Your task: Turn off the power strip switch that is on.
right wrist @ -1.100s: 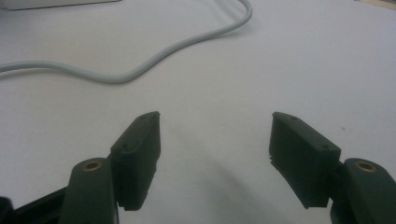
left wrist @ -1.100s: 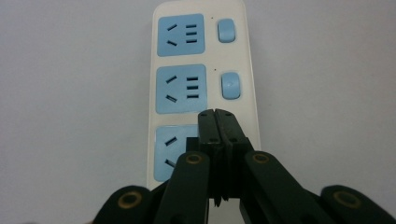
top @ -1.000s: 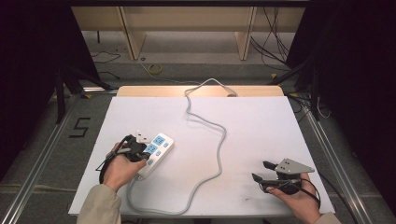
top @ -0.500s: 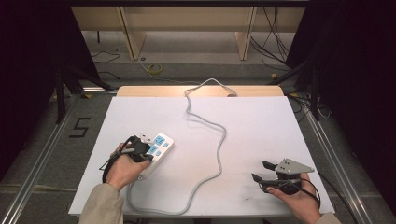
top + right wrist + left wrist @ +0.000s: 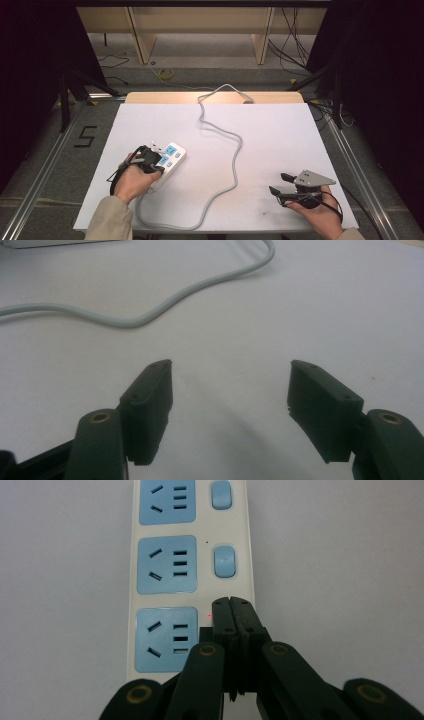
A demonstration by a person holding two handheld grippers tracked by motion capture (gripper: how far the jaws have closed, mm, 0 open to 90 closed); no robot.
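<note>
A white power strip [image 5: 169,157] with blue sockets and blue switches lies at the table's left. My left gripper [image 5: 150,162] sits over its near end. In the left gripper view the jaws are shut together, with the left gripper [image 5: 231,602] tips pressing down where the nearest switch sits beside the lowest socket [image 5: 167,639]; a small red light [image 5: 208,615] glows there. Two more switches [image 5: 224,561] show farther along the power strip [image 5: 192,555]. My right gripper [image 5: 281,183] rests open near the front right edge, and the right gripper [image 5: 230,372] holds nothing.
The strip's grey cable [image 5: 232,150] loops across the middle of the white table [image 5: 280,130], from the far edge round to the front left; the cable [image 5: 150,315] also curves ahead of the right gripper. A wooden board [image 5: 150,97] runs along the far edge.
My left gripper has shifted slightly along the power strip's near end and now presses its shut tips on the nearest switch. The right gripper has stayed put.
</note>
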